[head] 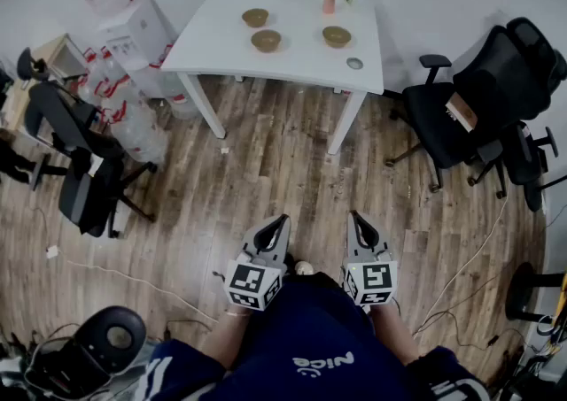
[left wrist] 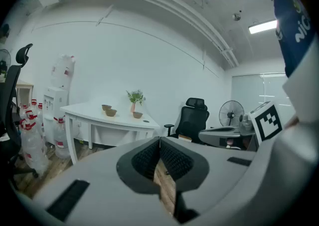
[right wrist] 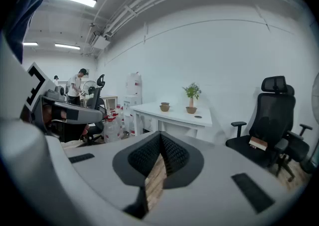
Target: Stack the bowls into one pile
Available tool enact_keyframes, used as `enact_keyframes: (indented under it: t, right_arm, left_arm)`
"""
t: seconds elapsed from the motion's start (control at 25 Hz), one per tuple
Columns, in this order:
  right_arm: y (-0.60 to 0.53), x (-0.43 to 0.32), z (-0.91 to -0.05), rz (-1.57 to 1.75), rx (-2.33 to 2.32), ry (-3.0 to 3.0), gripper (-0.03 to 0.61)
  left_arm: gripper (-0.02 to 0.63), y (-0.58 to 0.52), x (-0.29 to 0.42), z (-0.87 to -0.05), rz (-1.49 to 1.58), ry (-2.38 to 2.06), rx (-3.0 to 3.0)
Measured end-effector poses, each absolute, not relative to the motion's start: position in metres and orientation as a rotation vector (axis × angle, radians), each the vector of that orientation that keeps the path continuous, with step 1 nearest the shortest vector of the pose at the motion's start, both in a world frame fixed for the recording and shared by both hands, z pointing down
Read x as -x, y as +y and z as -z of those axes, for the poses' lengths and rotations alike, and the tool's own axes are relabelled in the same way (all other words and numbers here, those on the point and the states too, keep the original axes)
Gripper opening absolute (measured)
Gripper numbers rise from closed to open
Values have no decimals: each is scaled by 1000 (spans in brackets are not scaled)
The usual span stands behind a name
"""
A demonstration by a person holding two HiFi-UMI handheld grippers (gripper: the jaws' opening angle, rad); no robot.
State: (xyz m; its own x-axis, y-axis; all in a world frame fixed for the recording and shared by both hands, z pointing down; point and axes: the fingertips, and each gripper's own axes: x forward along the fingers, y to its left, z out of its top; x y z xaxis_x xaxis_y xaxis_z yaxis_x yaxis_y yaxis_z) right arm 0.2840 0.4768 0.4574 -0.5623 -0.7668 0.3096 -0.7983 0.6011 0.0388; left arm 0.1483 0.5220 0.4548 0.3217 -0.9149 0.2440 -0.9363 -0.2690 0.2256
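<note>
Three small brown bowls [head: 266,40] stand apart on the white desk [head: 301,61], upper centre. Left gripper [head: 283,219] and right gripper [head: 354,216]: fingers pressed together, empty.

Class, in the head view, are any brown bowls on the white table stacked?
No: the back-left brown bowl, the front-left brown bowl and the right brown bowl each stand apart on the white table.

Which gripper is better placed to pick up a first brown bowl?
Left, marginally. The left gripper and right gripper are both shut, empty, over the wooden floor, short of the white table. Two brown round bowls lie ahead of the left gripper; only the third bowl lies ahead of the right.
</note>
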Motion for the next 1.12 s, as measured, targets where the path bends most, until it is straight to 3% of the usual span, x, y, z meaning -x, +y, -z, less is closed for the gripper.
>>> enact_keyframes:
  t: [1.12]
  right_arm:
    - [418,-250,-441,-163,-1425,-2495,22]
  left_arm:
    - [21,441,-94,-443,41,-1648,-2330]
